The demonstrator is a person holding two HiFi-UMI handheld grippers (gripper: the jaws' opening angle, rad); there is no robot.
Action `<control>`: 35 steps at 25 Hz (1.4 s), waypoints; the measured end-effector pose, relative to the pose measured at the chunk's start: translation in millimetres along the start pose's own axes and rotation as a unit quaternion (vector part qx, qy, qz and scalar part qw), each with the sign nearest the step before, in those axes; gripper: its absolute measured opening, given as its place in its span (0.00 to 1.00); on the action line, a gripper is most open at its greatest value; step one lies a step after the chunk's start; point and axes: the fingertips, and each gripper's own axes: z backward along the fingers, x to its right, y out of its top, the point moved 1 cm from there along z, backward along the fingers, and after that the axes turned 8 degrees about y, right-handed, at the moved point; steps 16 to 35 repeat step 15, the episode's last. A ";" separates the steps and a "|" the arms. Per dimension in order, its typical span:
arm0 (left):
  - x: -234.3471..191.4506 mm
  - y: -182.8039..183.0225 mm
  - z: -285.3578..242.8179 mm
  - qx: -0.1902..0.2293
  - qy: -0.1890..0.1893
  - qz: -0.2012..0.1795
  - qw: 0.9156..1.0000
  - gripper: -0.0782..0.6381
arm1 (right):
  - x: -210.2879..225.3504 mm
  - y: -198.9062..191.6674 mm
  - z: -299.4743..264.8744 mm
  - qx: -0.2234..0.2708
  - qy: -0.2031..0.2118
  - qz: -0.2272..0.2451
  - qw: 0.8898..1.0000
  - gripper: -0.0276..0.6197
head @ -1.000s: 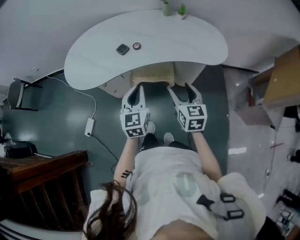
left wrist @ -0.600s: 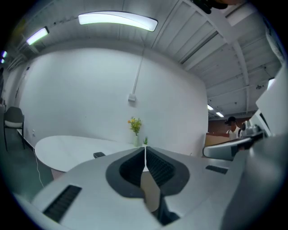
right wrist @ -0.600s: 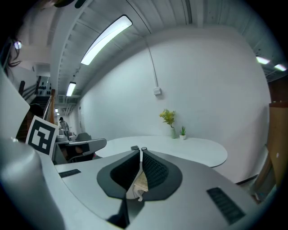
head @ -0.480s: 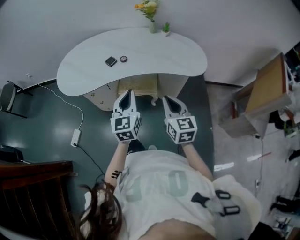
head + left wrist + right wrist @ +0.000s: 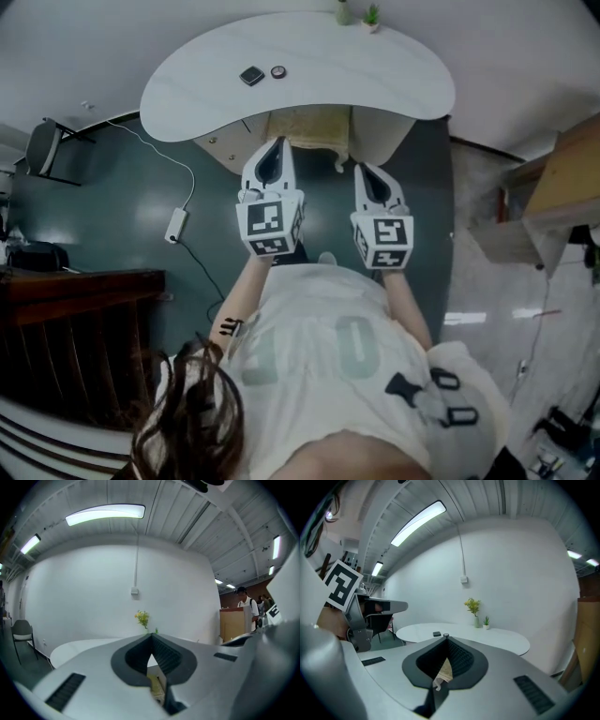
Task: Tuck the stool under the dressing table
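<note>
I see the dressing table [image 5: 375, 84] at twelve o'clock, with the stool [image 5: 307, 127] beneath its near edge — tan seat partly showing. My left gripper [image 5: 274, 150] and right gripper [image 5: 367, 173], at six o'clock from the stool, have jaws together — empty.

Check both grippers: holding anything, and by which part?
Nothing held. Left gripper and right gripper are both shut and empty; the stool sits under the table.
</note>
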 end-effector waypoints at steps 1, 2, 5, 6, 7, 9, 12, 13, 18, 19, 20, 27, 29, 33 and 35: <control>1.2 4.1 3.3 0.007 -0.003 -0.010 1.000 0.12 | -3.1 2.0 0.7 0.002 0.004 -0.004 1.000 0.05; 1.0 7.6 6.5 0.013 -0.005 -0.018 1.000 0.12 | -6.2 5.0 0.9 0.006 0.007 -0.006 1.000 0.05; -6.3 10.7 14.1 0.018 -0.004 -0.040 0.999 0.12 | -14.2 9.2 0.2 0.016 0.012 0.002 1.000 0.05; -9.0 10.7 16.4 0.017 -0.003 -0.043 0.999 0.12 | -15.9 9.3 0.0 0.018 0.013 0.004 1.000 0.05; -11.3 11.2 18.8 0.018 -0.001 -0.042 0.999 0.12 | -17.3 9.0 0.1 0.018 0.014 0.006 1.000 0.05; -15.1 12.2 23.7 0.022 0.001 -0.040 0.999 0.12 | -20.9 6.2 1.0 0.012 0.019 0.010 1.000 0.05; -20.5 10.5 28.5 0.024 0.004 -0.037 0.999 0.12 | -26.6 2.2 1.3 0.009 0.018 0.000 1.000 0.05; -22.3 9.7 29.6 0.024 0.006 -0.035 0.999 0.12 | -28.7 1.3 1.2 0.009 0.018 -0.002 1.000 0.05; -26.0 8.1 31.5 0.025 0.007 -0.032 0.999 0.12 | -33.4 -0.2 0.9 0.009 0.019 -0.004 1.000 0.05; -26.0 8.1 31.5 0.025 0.007 -0.032 0.999 0.12 | -33.4 -0.2 0.9 0.009 0.019 -0.004 1.000 0.05; -26.0 8.1 31.5 0.025 0.007 -0.032 0.999 0.12 | -33.4 -0.2 0.9 0.009 0.019 -0.004 1.000 0.05; -26.0 8.1 31.5 0.025 0.007 -0.032 0.999 0.12 | -33.4 -0.2 0.9 0.009 0.019 -0.004 1.000 0.05; -26.0 8.1 31.5 0.025 0.007 -0.032 0.999 0.12 | -33.4 -0.2 0.9 0.009 0.019 -0.004 1.000 0.05; -26.0 8.1 31.5 0.025 0.007 -0.032 0.999 0.12 | -33.4 -0.2 0.9 0.009 0.019 -0.004 1.000 0.05; -26.0 8.1 31.5 0.025 0.007 -0.032 0.999 0.12 | -33.4 -0.2 0.9 0.009 0.019 -0.004 1.000 0.05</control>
